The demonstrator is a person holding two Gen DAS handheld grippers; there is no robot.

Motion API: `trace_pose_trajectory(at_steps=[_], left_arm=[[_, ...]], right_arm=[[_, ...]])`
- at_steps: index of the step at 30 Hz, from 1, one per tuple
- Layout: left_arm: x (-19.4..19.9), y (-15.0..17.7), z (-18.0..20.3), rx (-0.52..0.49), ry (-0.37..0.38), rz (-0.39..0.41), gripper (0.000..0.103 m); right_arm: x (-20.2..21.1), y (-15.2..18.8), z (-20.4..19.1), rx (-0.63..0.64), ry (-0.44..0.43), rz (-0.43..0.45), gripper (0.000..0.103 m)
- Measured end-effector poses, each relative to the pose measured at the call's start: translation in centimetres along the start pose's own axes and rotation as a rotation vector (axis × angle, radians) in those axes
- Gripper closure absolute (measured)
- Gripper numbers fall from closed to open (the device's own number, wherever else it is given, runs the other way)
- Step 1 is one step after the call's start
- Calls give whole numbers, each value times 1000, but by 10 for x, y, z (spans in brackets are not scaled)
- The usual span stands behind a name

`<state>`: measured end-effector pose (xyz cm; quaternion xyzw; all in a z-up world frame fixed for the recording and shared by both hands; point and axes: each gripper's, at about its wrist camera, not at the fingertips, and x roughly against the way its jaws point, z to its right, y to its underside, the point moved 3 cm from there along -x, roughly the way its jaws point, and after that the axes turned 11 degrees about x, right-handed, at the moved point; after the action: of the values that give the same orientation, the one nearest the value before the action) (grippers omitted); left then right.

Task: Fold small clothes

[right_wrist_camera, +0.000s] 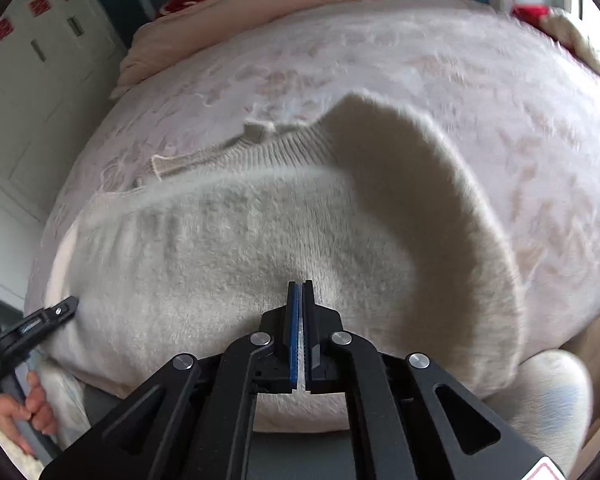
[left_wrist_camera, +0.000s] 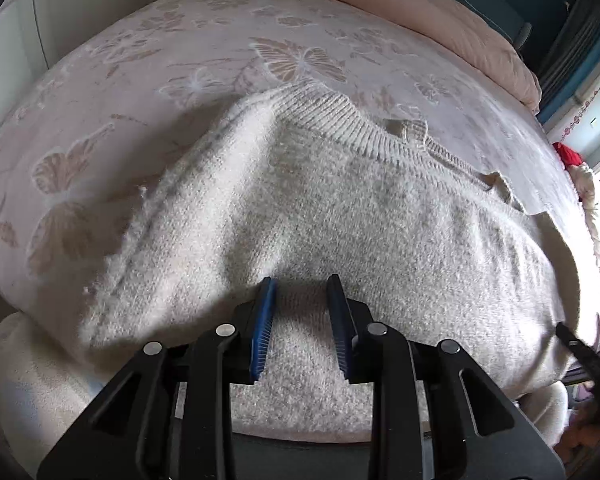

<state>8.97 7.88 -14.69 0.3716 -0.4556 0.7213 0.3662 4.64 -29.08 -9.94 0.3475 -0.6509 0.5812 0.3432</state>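
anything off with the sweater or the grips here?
One mismatch: the right gripper is shut on the sweater, while the left gripper sits open over the near edge, gripping nothing. The sweater's right side is lifted and curled over, not flat. No damage visible.

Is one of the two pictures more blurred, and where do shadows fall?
Right wrist view: motion blur smears the sweater and bedspread; its lifted fold is shaded. Left wrist view: sharper, with a shadow on the knit beside the left claw.
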Motion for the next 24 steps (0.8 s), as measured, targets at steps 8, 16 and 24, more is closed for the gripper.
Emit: trace_pose_trajectory(at_steps=[8, 16, 24], left_arm=[[6, 1, -8, 25, -1, -17, 75], [5, 4, -9, 48, -28, -9, 76], [21, 12, -15, 74, -16, -11, 76]], right_arm=[[-7, 15, 44, -103, 58, -38, 103], [-19, 31, 52, -46, 97, -78, 103], [20, 26, 25, 6, 56, 17, 101]])
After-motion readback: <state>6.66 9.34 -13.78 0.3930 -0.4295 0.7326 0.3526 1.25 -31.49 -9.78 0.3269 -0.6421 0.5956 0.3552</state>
